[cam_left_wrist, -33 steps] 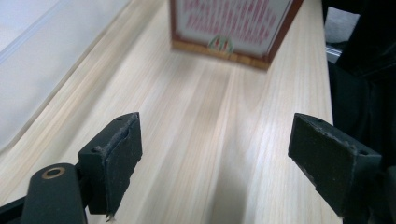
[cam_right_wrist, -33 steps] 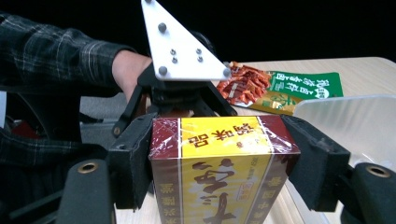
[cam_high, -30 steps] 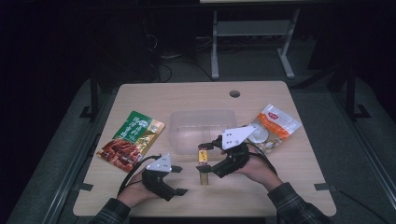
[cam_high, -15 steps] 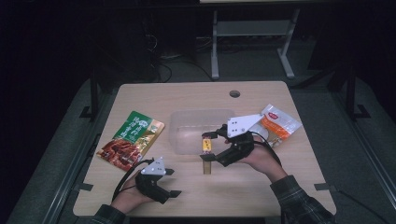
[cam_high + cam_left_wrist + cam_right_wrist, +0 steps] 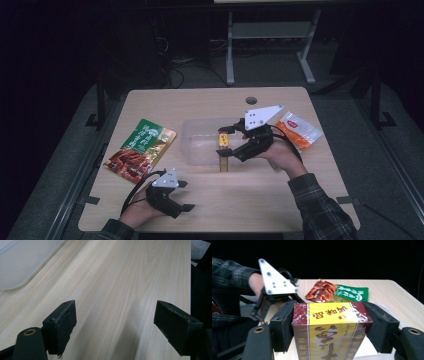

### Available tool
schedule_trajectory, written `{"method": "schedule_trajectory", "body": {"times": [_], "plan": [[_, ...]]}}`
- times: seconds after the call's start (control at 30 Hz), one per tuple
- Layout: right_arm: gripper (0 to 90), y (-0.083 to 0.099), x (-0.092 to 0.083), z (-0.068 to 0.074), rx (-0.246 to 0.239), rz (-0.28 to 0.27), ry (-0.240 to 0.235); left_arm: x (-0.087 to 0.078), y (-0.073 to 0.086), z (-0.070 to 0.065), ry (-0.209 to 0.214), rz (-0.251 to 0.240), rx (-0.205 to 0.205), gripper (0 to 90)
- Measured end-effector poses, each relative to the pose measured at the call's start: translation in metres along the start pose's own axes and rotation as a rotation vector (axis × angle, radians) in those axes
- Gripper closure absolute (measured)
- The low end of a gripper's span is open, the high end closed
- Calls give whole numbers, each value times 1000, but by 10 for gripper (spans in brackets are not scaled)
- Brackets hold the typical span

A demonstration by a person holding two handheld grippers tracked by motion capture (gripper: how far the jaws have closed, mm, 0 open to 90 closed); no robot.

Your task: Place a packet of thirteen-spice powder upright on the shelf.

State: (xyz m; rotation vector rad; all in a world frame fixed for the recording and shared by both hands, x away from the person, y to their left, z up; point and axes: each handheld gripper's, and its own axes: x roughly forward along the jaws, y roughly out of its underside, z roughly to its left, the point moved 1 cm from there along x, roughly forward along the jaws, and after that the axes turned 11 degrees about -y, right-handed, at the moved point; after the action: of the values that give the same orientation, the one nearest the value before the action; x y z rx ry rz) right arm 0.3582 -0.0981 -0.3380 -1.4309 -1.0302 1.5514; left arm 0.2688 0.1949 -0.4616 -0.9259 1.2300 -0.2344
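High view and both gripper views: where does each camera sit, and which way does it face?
High view: above the person's side, facing the table, both forearms.
Left gripper view: on the left gripper, open jaws over bare wood.
Right gripper view: on the right gripper, clamping the box.
Shared: box, green packet.

yellow-and-maroon box [image 5: 329, 332], green-and-red pouch [image 5: 140, 149]

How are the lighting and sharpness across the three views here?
High view: table lit, surroundings nearly black, slightly soft. Left gripper view: bright wood grain sharp, a shadow between the jaws. Right gripper view: box sharp with glare on its wrap, background black.
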Motion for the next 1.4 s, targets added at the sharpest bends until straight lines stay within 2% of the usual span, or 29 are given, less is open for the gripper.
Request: {"method": "schedule_trajectory", "body": {"times": [0.4,0.67,0.8,1.23,1.4], "plan": [[304,-4,1,-30,1,1,-2,1,0,-1,16,4,-3,176],[305,2,4,-48,-4,-15,-6,3,0,-2,32,3,5,176],[304,10,5,-59,13,-22,-7,3,0,-1,37,-1,6,176],[304,22,4,-74,33,-45,3,4,1,-2,46,3,7,176],[304,28,5,-78,44,-33,-4,4,1,-3,48,4,5,176]]}}
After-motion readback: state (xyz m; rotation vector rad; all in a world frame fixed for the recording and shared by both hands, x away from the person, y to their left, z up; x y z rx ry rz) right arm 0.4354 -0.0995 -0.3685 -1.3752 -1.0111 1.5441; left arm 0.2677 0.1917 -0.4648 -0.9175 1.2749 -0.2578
